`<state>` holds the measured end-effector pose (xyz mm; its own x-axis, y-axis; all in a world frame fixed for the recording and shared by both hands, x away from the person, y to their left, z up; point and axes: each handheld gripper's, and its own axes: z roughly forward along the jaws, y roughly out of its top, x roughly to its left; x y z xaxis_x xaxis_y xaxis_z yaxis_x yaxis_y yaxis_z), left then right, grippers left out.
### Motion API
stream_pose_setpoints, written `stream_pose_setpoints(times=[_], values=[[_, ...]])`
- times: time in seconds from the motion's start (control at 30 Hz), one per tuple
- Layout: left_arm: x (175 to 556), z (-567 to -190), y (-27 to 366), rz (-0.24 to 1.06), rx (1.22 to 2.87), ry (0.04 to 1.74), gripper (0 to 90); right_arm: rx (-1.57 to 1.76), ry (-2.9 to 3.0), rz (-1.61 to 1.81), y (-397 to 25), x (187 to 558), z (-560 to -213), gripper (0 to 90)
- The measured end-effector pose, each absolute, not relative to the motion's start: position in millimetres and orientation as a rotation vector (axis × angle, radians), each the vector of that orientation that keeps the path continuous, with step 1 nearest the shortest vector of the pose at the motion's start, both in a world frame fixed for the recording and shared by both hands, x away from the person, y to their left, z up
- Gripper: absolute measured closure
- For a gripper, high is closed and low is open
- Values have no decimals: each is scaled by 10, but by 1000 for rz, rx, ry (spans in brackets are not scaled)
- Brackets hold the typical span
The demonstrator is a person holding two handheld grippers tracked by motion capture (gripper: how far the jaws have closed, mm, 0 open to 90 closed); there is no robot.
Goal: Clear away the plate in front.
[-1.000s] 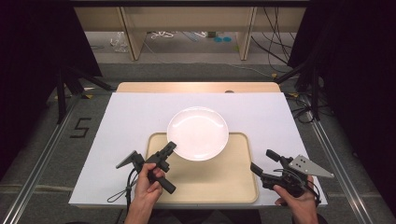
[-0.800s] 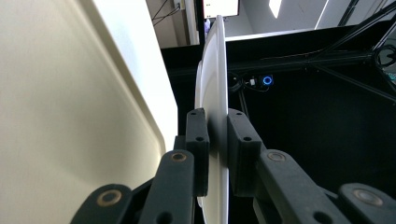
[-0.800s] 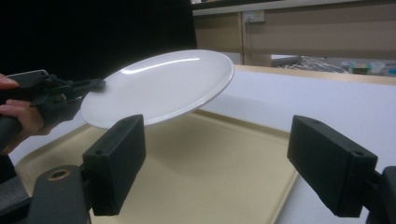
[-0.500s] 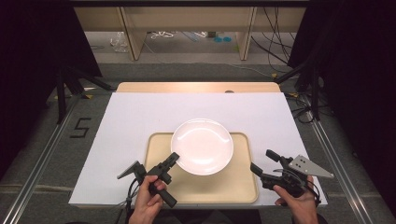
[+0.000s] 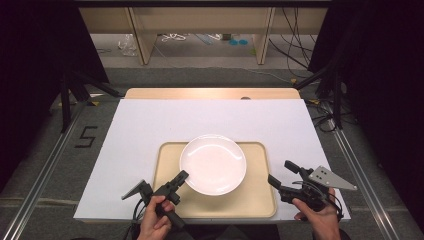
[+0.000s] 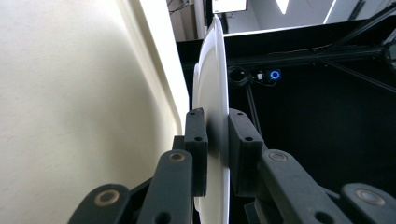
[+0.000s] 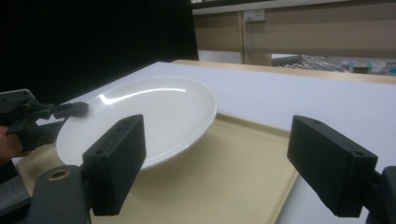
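A white plate [image 5: 213,163] hangs tilted over the beige tray [image 5: 260,200], its far side lifted off the tray floor in the right gripper view [image 7: 144,116]. My left gripper [image 5: 183,176] is shut on the plate's near-left rim; in the left gripper view both pads [image 6: 196,140] clamp the thin white edge of the plate [image 6: 212,84]. My right gripper [image 5: 281,173] is open beside the tray's right edge, apart from the plate, and its jaws stand wide with nothing between them [image 7: 217,163].
The tray [image 7: 224,177] lies on a white sheet [image 5: 150,125] covering a wooden table [image 5: 210,93]. Black stands and cables flank the table. Shelving stands beyond the far edge.
My left gripper has drawn the plate toward the person and a little right, from the tray's far edge to over its middle. The right gripper has stayed put.
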<state>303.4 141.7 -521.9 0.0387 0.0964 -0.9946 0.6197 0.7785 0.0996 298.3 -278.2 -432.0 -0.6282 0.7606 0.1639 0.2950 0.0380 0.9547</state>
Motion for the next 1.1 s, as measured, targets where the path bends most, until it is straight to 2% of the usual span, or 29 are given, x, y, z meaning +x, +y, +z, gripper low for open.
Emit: stream_pose_setpoints(times=[0.43, 0.8, 1.1], values=[[3039, -5307, 1410, -395, 650, 1561, 772, 1068, 1935, 1615, -2784, 2981, -4319, 203], [3013, -5314, 1428, -347, 727, 1610, 802, 1063, 1931, 1610, -2779, 2983, -4319, 203], [2961, -5197, 1422, -154, 855, 1608, 806, 1060, 1936, 1620, -2776, 2985, -4321, 203]])
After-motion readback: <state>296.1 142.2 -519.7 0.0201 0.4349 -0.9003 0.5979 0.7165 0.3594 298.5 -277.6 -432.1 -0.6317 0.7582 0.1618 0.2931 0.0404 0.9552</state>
